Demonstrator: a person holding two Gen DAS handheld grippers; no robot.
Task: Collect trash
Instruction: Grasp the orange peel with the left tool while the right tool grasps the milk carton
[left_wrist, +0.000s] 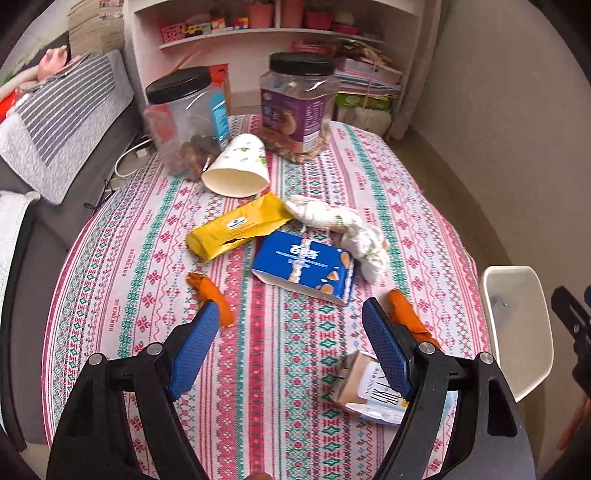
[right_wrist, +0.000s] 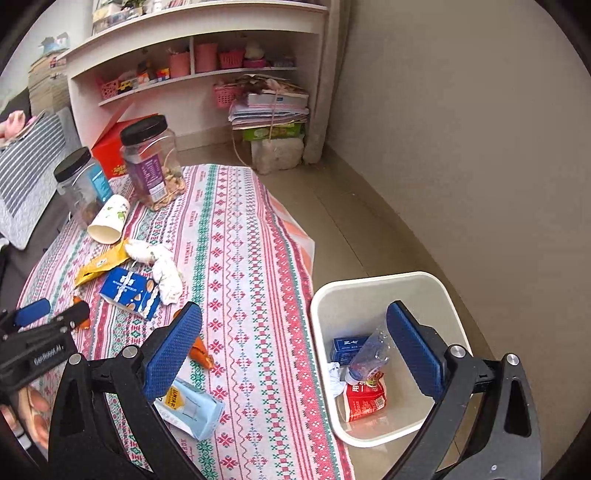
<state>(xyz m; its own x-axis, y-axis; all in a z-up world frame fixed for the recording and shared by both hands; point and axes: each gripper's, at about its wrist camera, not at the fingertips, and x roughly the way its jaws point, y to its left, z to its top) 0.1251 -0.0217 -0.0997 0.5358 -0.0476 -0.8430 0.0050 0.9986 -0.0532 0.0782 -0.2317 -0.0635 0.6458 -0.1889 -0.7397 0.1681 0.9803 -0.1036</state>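
Partway through, I'd say; the white bin (right_wrist: 384, 291) on the floor just beside the table's edge already holds a blue box (right_wrist: 347, 347), a clear plastic bottle (right_wrist: 369, 356), a red packet (right_wrist: 364, 400) and a crumpled white scrap (right_wrist: 335, 376); everything else is still on the patterned tablecloth (right_wrist: 251, 295).

Left on the table: tipped paper cup (left_wrist: 238, 168) lying on its side against the jars; yellow wrapper (left_wrist: 236, 229) touching the crumpled tissue wad (left_wrist: 347, 232); blue biscuit box (left_wrist: 306, 267) just beside both; two orange peel pieces (left_wrist: 210, 295) (left_wrist: 406, 314); a small drink carton (right_wrist: 192, 406) lying flat near the table's near edge.

The two lidded snack jars (left_wrist: 299, 107) (left_wrist: 184, 122) have contents, so probably not trash; judgement call.

Left gripper (left_wrist: 288, 347): jaws apart, nothing between them, over the near part of the cloth with a peel piece by each fingertip. Right gripper (right_wrist: 295, 350): jaws apart and empty, straddling the table edge and the bin.

Roughly four items binned, seven or so to go; no item in hand at present.
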